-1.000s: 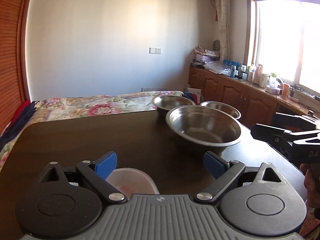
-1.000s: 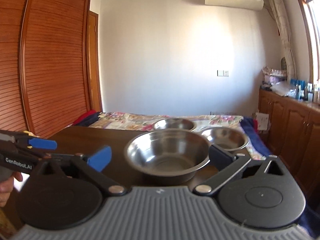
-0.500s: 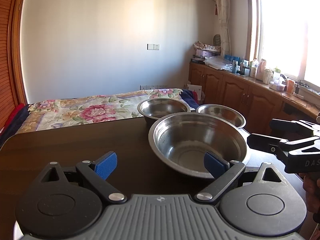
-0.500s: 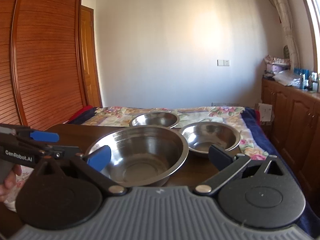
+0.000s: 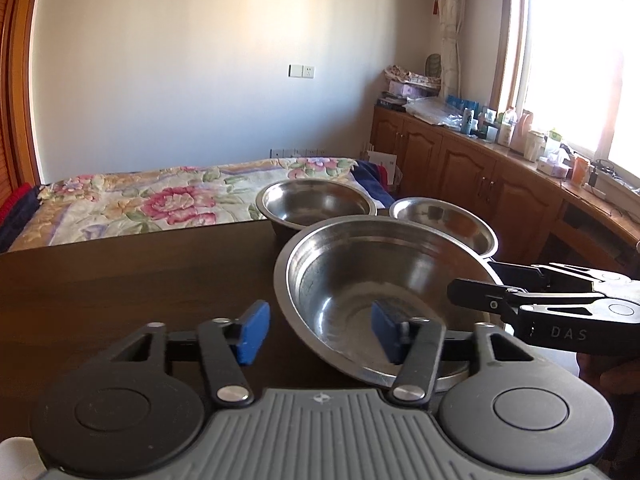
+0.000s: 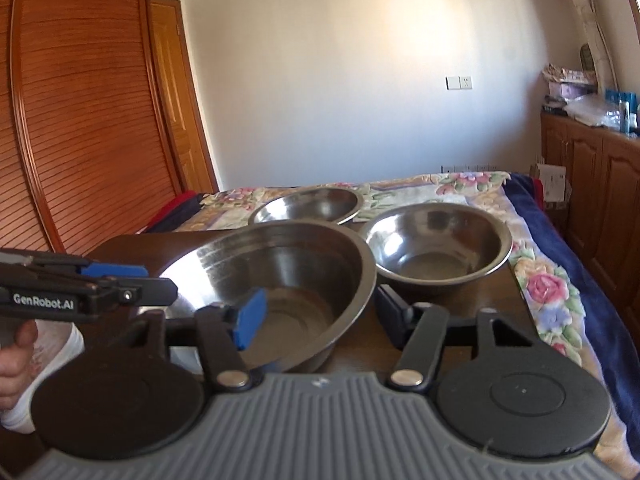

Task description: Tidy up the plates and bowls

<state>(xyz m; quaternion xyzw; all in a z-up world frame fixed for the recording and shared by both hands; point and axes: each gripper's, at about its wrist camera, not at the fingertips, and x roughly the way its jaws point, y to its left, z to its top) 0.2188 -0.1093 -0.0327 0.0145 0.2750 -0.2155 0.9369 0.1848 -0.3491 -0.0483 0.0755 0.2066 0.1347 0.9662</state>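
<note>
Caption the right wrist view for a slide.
Open right hand-held gripper straddling the rim of the largest steel bowl on a dark table.

Three stainless steel bowls on the dark wooden worktop, all empty and right side up. The big bowl is the nearest one, wide and shiny with a flat rolled rim, and it looks tilted, near edge lower. In the left wrist view the medium bowl sits at about 11 o'clock from it, near the worktop's far edge, and the small bowl is at roughly 1 o'clock. The big bowl's rim overlaps both in the views, so can't tell if they actually touch. All three are clustered tight together.
</note>
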